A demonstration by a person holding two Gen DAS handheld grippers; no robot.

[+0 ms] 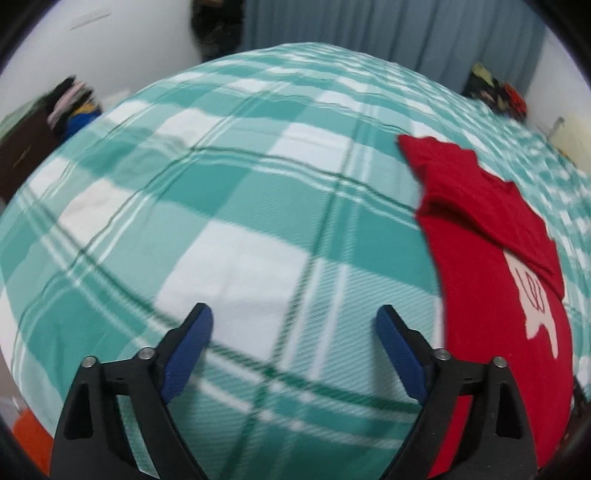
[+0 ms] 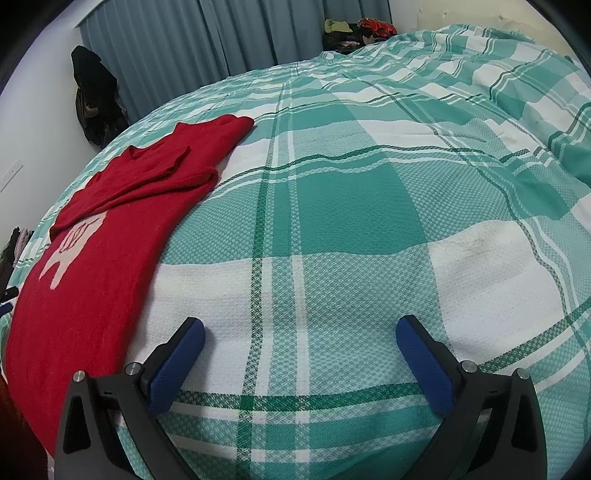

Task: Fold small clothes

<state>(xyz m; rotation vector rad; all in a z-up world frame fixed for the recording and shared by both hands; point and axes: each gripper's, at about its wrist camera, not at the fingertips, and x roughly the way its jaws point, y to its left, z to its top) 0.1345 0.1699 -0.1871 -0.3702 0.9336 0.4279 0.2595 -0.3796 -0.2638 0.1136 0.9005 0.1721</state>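
A red sweater (image 1: 491, 280) with a pale motif lies flat on the green and white checked bedspread (image 1: 236, 206), its sleeves folded across the body. In the left wrist view it lies to the right of my left gripper (image 1: 294, 321), which is open and empty above the bare cover. In the right wrist view the sweater (image 2: 103, 258) lies to the left of my right gripper (image 2: 300, 334), which is open and empty over the bedspread (image 2: 369, 206). The sweater's near hem runs out of both views.
Blue-grey curtains (image 2: 207, 37) hang behind the bed. A dark bag (image 2: 94, 99) hangs on the wall at the left. A pile of clothes (image 2: 354, 31) sits at the far side of the bed. More clothes (image 1: 74, 107) lie at the far left.
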